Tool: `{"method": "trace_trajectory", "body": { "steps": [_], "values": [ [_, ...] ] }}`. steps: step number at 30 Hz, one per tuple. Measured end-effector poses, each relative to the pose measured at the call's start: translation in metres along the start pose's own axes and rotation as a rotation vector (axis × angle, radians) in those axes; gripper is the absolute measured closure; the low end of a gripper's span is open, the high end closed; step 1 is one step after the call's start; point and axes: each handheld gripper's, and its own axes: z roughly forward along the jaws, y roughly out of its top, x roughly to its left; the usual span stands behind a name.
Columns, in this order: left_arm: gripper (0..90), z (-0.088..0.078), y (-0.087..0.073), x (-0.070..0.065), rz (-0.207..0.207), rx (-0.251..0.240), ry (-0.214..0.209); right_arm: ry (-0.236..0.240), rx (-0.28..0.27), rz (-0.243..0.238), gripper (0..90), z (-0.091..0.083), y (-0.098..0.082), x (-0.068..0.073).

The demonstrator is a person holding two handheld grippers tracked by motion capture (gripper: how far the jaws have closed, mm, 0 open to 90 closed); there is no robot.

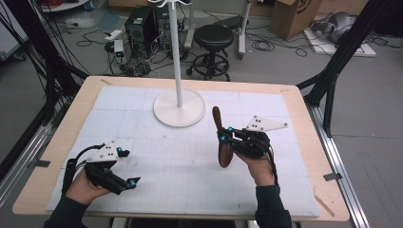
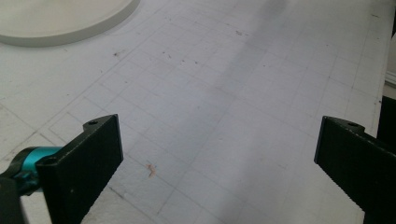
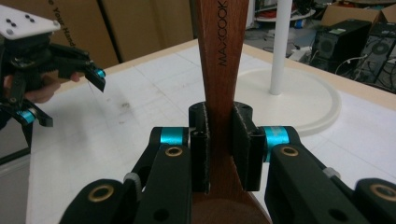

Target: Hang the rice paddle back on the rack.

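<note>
A dark brown wooden spoon, marked MAXCOOK on its handle, stands nearly upright above the white mat right of centre. My right gripper is shut on its neck, and the right gripper view shows the two pads pressed against both sides of the wood. The spoon's broad end hangs below the grip. My left gripper rests low over the mat at the front left, open with nothing between its jaws. It shows too in the right gripper view, the left gripper far off to the left.
A white stand with a round base and a tall pole sits at the mat's back centre. The gridded white mat covers most of the wooden table. A black stool, computer cases and cables lie beyond the table.
</note>
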Motion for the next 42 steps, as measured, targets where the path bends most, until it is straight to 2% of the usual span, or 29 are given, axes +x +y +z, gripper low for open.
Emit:
{"method": "trace_trajectory", "body": {
  "steps": [9,16,24,34,42],
  "values": [
    [1.7,-0.001,0.000,0.001,-0.004,-0.010,0.002,-0.039,-0.126,-0.010,78.8,-0.003,0.011,0.002],
    [1.7,-0.001,0.000,0.001,-0.004,-0.012,0.002,-0.042,-0.186,-0.005,78.8,-0.001,0.020,0.001],
    [1.7,-0.001,0.000,0.001,0.000,-0.011,0.000,-0.054,-0.267,-0.025,78.7,0.003,0.035,0.002],
    [1.7,-0.002,0.000,0.002,-0.010,-0.029,-0.001,-0.057,-0.306,-0.027,78.7,0.011,0.054,-0.001],
    [1.7,-0.002,0.000,0.002,-0.010,-0.028,-0.006,-0.073,-0.312,-0.042,78.7,0.017,0.072,-0.003]
  ]
}}
